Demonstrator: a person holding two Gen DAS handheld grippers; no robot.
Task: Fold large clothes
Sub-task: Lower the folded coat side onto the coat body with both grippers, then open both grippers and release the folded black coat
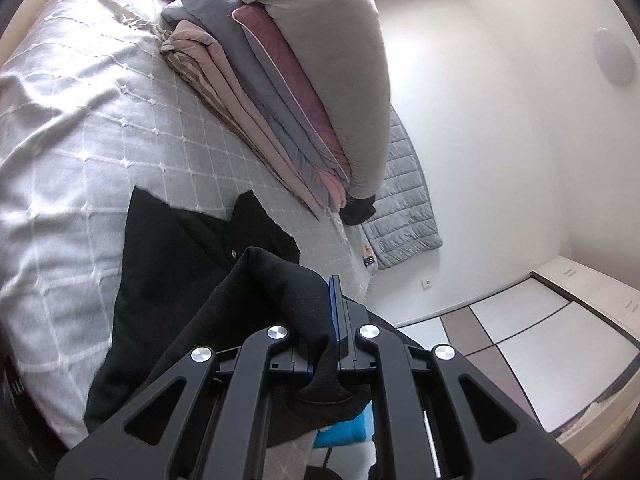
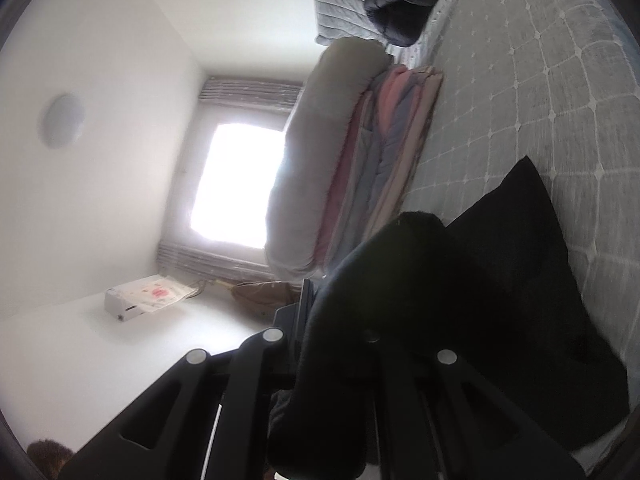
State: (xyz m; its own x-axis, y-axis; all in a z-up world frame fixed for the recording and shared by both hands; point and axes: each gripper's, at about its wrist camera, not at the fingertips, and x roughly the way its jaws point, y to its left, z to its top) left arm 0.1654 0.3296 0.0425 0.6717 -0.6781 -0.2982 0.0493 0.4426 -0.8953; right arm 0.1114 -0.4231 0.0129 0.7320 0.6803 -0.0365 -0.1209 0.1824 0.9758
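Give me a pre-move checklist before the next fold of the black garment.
1. Left tongs shut on garment: ok, cloth bunched between the pads.
2. Right tongs shut on garment: ok, cloth drapes over them.
3. Garment's far part resting on the bedspread: ok.
4. Garment clear of the bedding stack: ok, a gap shows.
5. Garment lying smooth, no twists: cannot tell, the tongs block the near part.
6. Edges matched between both grips: cannot tell.
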